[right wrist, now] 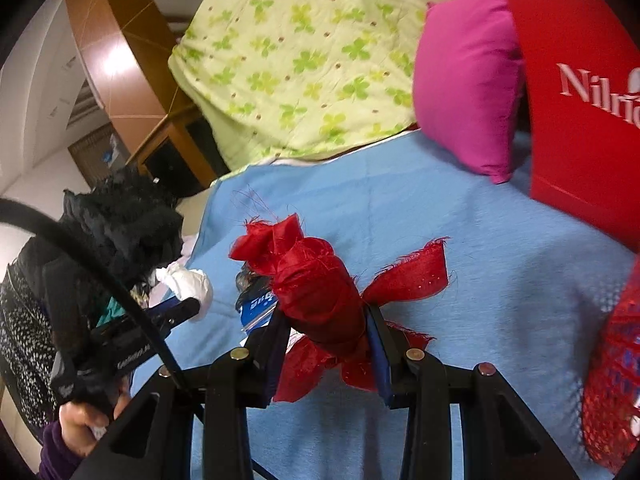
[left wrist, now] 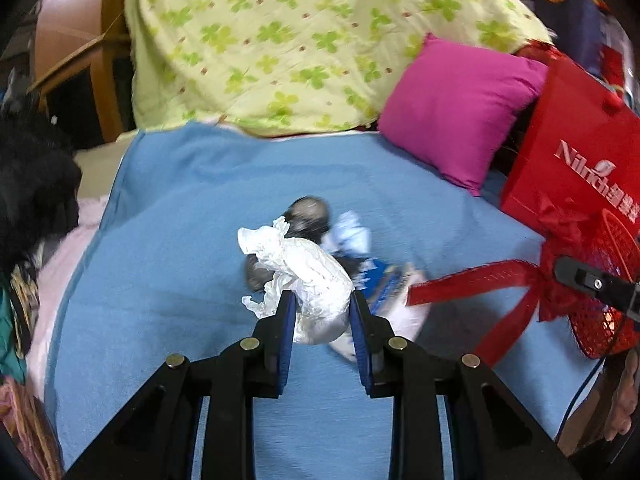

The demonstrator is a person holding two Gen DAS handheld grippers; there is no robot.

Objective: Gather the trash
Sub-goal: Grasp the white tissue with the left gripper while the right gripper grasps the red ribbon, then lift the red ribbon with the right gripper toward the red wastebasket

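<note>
My left gripper [left wrist: 322,302] is shut on a crumpled white tissue [left wrist: 308,276] just above the blue blanket [left wrist: 180,220]. Behind it lie dark crumpled scraps [left wrist: 308,216] and a blue-and-white wrapper [left wrist: 380,280]. My right gripper [right wrist: 326,312] is shut on a bunched red ribbon [right wrist: 316,284] tied to a red mesh basket [right wrist: 612,380]. In the left wrist view the ribbon [left wrist: 480,280], the basket [left wrist: 608,292] and the right gripper's finger [left wrist: 592,282] show at right. The right wrist view shows the left gripper [right wrist: 176,312] with the tissue [right wrist: 188,284].
A magenta pillow [left wrist: 460,108] and a red paper bag [left wrist: 576,152] stand at the back right. A green clover quilt [left wrist: 300,40] is piled behind. Black fluffy clothing [left wrist: 32,184] lies at the left edge, by a wooden cabinet [left wrist: 76,60].
</note>
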